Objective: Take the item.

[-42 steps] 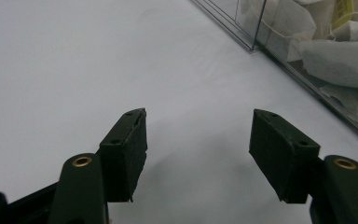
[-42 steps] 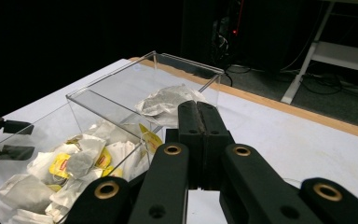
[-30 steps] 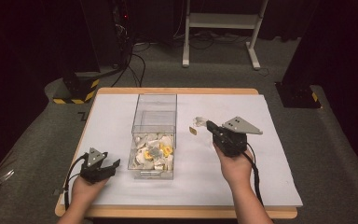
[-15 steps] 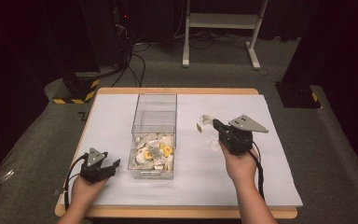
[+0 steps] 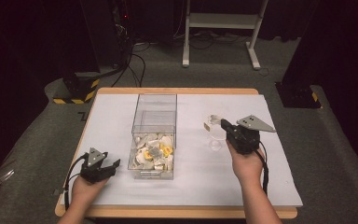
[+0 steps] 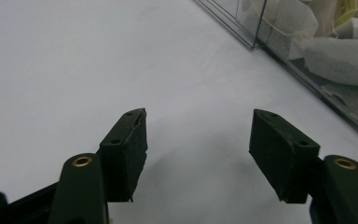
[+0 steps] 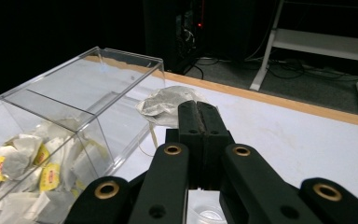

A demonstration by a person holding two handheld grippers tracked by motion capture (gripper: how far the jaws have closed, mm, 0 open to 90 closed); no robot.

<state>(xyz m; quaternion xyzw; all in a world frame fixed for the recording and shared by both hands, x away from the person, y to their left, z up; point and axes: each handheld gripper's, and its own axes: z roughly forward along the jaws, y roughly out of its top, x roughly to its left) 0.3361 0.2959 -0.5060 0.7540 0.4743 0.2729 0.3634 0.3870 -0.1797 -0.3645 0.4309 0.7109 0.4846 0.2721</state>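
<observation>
A clear plastic box (image 5: 154,122) stands mid-table, its near half holding several tea bags (image 5: 154,151). My right gripper (image 5: 223,124) hovers to the right of the box, shut on a tea bag (image 5: 214,120) whose paper tag (image 5: 206,126) dangles on a string. In the right gripper view the jaws (image 7: 198,109) are pressed together, with the crumpled tea bag (image 7: 167,105) at their tips. A small clear cup (image 5: 213,145) sits on the table just below that gripper. My left gripper (image 5: 114,164) rests by the box's near left corner, open and with nothing between its pads (image 6: 127,140).
White paper (image 5: 205,177) covers the wooden table, whose far edge (image 5: 177,91) borders grey floor. Dark equipment and cables stand behind, and a white metal frame (image 5: 219,28) at the back. The box's far half (image 7: 79,88) holds nothing.
My right gripper has carried the tea bag to the right, away from the box, and slightly lower. The left gripper has stayed still.
</observation>
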